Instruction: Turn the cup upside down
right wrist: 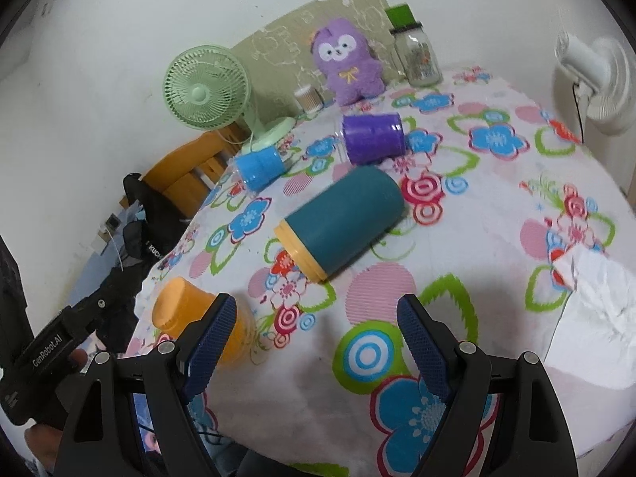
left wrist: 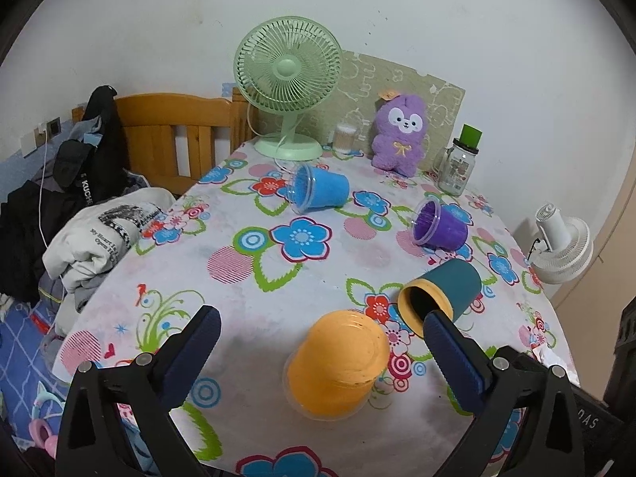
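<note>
An orange cup (left wrist: pixel 338 361) stands upside down on the flowered tablecloth (left wrist: pixel 254 278), between the fingers of my open, empty left gripper (left wrist: pixel 322 338). A teal cup with a yellow rim (left wrist: pixel 441 292) lies on its side just right of it. A purple cup (left wrist: pixel 439 224) and a blue cup (left wrist: pixel 318 189) lie on their sides farther back. In the right wrist view the teal cup (right wrist: pixel 342 220) lies ahead of my open, empty right gripper (right wrist: pixel 314 328); the orange cup (right wrist: pixel 198 322) is partly behind its left finger (right wrist: pixel 210 346).
A green fan (left wrist: pixel 288 83), a purple plush (left wrist: pixel 399 135), a glass jar with a green lid (left wrist: pixel 459 163) and a small jar (left wrist: pixel 345 137) stand along the back. Clothes (left wrist: pixel 99 234) pile at the table's left. A white fan (left wrist: pixel 560 246) stands beyond the right edge. Crumpled paper (right wrist: pixel 596 302) lies at the right.
</note>
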Motion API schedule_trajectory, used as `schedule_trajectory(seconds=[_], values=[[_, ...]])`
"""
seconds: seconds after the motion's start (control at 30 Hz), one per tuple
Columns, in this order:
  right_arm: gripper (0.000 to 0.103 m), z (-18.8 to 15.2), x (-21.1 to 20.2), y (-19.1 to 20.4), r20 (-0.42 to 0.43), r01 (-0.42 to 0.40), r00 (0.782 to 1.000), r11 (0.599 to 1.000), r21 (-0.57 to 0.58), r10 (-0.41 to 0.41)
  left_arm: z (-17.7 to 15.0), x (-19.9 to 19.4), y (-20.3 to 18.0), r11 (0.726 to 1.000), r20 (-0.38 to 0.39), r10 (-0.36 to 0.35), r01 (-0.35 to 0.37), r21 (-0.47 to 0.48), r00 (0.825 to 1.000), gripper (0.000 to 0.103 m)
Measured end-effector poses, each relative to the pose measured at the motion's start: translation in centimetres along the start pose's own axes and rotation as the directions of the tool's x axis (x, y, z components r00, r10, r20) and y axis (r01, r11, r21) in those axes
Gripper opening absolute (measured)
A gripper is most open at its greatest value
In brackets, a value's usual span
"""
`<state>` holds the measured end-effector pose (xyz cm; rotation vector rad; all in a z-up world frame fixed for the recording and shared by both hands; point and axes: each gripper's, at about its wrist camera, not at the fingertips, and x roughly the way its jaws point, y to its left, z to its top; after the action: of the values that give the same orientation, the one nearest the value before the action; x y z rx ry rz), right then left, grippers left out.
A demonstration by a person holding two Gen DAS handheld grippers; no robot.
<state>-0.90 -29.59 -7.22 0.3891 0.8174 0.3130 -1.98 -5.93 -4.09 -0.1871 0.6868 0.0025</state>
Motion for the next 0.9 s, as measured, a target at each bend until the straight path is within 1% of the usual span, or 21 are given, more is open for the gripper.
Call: schedule_trajectory(seconds=[0.23, 0.3, 0.63, 0.9], values=[[0.086, 1.1, -0.8, 2.6, 0.05, 0.028, 0.998, 0.996, -0.085, -0.024, 0.7, -0.9, 0.8, 0.999, 0.023, 0.036, -0.036, 0.01, 0.999, 0.103], [0.089, 1.4, -1.1, 3.4, 0.068, 0.036, 0.997, 0.994, -0.107, -0.029, 0.9, -1.2, 0.8, 0.999, 0.035, 0.045, -0.046, 0.018, 0.998, 0.103], [0.093, 2.4, -2.9, 6.1, 0.139, 0.071, 0.989, 0.98, -0.186, -0.046, 2.0, -3.0, 1.2, 0.998, 0.086, 0.047, -0.05, 0.032, 0.995, 0.103], [0.094, 3.4, -4.2, 8.1, 0.181, 0.078, 0.983, 0.968, -0.237, -0.034, 3.1, -4.9, 0.9, 0.996, 0.159, 0.052, -0.063, 0.064, 0.986, 0.103]])
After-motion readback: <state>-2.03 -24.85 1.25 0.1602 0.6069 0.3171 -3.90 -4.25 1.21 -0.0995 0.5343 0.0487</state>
